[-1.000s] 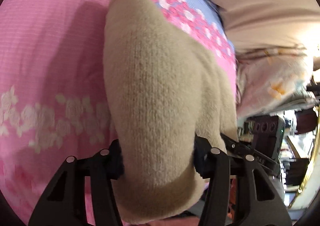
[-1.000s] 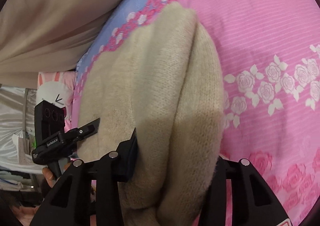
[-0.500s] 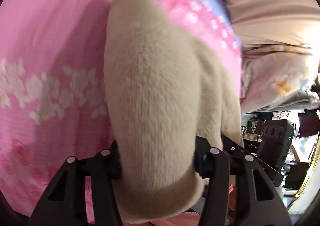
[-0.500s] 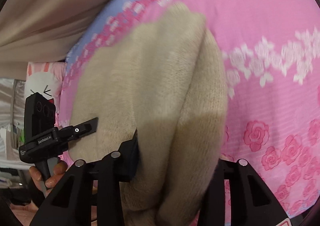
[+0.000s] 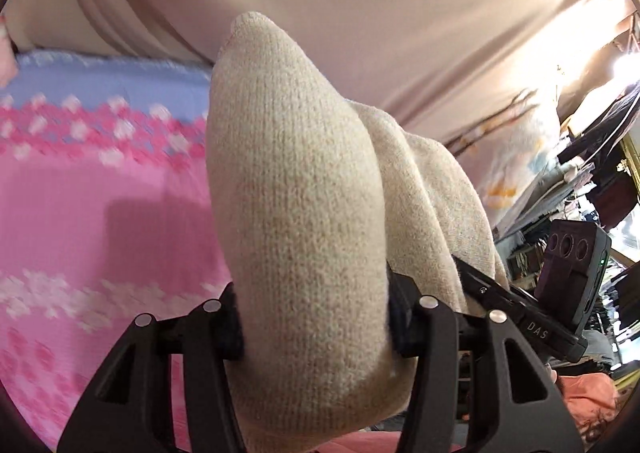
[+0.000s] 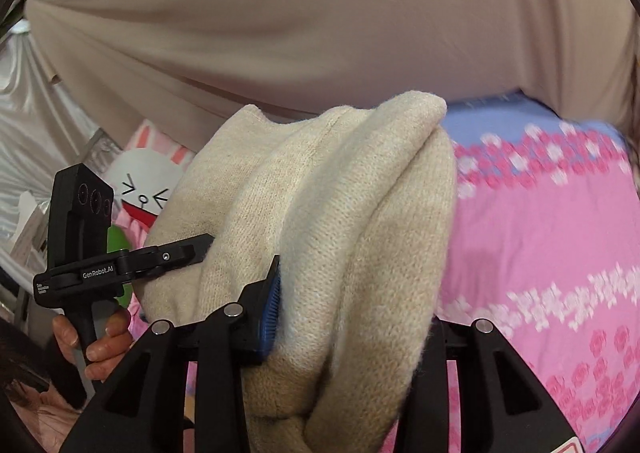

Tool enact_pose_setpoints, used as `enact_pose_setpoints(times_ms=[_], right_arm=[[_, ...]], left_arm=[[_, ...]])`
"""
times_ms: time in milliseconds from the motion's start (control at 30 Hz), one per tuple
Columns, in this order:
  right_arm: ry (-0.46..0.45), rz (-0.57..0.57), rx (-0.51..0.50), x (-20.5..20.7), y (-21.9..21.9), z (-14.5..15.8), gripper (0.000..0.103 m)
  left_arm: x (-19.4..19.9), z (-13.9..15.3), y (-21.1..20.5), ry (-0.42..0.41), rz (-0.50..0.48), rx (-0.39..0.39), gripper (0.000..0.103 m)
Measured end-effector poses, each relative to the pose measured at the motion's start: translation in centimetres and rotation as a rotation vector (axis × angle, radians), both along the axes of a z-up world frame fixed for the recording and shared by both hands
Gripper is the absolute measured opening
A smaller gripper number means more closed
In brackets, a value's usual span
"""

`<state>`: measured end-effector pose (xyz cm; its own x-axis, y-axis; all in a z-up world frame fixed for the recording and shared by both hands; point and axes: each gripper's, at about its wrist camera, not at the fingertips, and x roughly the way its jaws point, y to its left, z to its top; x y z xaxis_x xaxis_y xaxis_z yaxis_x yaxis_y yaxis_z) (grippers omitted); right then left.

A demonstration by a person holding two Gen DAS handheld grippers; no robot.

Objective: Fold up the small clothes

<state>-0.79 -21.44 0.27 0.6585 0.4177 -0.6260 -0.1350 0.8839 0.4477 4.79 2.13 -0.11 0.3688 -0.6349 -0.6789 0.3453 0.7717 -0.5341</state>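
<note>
Cream knitted garment (image 5: 296, 213), bunched lengthwise, long axis running away from both cameras, held above pink rose-print bedsheet (image 5: 100, 221), left gripper (image 5: 314, 329) pinched on one end, right gripper (image 6: 352, 317), jaws just closing, clamped on other.

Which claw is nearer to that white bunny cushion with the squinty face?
The left. The left claw grips the beige knit right in front of the bunny cushion. The right claw grips the same knit further over, toward the pink bedsheet.
</note>
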Motion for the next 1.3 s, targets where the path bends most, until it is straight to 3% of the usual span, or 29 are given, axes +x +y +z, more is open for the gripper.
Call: enact_pose_setpoints(times_ms=[133, 233, 300, 367, 433, 500, 567, 667, 733, 800, 900, 967, 1033, 1100, 1133, 1167, 1233, 1300], right_arm=[[-0.002, 0.057, 0.010, 2.4, 4.2, -0.7, 0.036], [0.020, 0.098, 0.006, 4.3, 7.5, -3.0, 0.037], [0.059, 0.097, -0.027, 5.5, 9.3, -5.4, 0.039], [0.153, 0.099, -0.032, 7.1, 11.0, -10.0, 0.045], [0.256, 0.060, -0.099, 7.8, 11.7, -14.8, 0.046], [0.347, -0.010, -0.202, 7.4, 11.3, -18.2, 0.040], [0.348, -0.042, -0.185, 6.1, 10.4, -17.8, 0.025], [0.279, -0.034, -0.149, 5.2, 10.9, -14.3, 0.006], [0.255, 0.010, -0.132, 5.8, 12.6, -13.0, 0.006], [0.241, 0.048, -0.166, 6.5, 14.6, -13.1, 0.005], [0.370, 0.099, -0.241, 8.1, 16.7, -17.6, 0.005], [0.416, 0.096, -0.227, 8.1, 16.4, -18.7, 0.000], [0.383, 0.054, -0.200, 7.7, 15.5, -16.7, 0.006], [0.315, 0.008, -0.221, 7.5, 14.5, -14.6, 0.020], [0.298, -0.015, -0.231, 7.8, 13.8, -14.2, 0.035], [0.295, -0.040, -0.244, 8.2, 13.2, -14.2, 0.039], [0.347, -0.065, -0.262, 9.6, 12.1, -15.7, 0.039], [0.419, -0.057, -0.275, 10.5, 11.7, -17.9, 0.032]], left_arm=[[0.1, 0.2, 4.8, -0.030, 0.053, 0.031, 0.050], [0.9, -1.9, 8.3, -0.011, 0.086, 0.044, 0.051], [2.0, -4.7, 10.1, 0.000, 0.111, 0.067, 0.054], [3.0, -8.2, 11.4, 0.029, 0.136, 0.118, 0.061], [3.9, -13.4, 13.3, 0.119, 0.175, 0.203, 0.061], [4.0, -16.5, 14.9, 0.192, 0.224, 0.279, 0.059], [3.5, -16.2, 16.2, 0.174, 0.240, 0.285, 0.058], [2.7, -12.8, 16.1, 0.074, 0.250, 0.360, 0.059], [2.6, -11.0, 14.7, 0.009, 0.219, 0.389, 0.061], [3.1, -10.8, 13.1, -0.004, 0.183, 0.419, 0.061], [4.0, -12.5, 11.4, 0.004, 0.154, 0.467, 0.061], [4.3, -13.5, 10.7, 0.021, 0.139, 0.475, 0.061], [4.4, -14.0, 10.4, 0.034, 0.131, 0.485, 0.061], [4.1, -14.3, 10.2, 0.030, 0.126, 0.498, 0.061], [3.9, -14.3, 10.2, 0.026, 0.121, 0.505, 0.061], [3.8, -14.4, 10.1, 0.020, 0.119, 0.511, 0.061], [3.7, -14.5, 9.8, 0.009, 0.115, 0.523, 0.061], [3.6, -14.5, 9.6, 0.005, 0.115, 0.529, 0.061]])
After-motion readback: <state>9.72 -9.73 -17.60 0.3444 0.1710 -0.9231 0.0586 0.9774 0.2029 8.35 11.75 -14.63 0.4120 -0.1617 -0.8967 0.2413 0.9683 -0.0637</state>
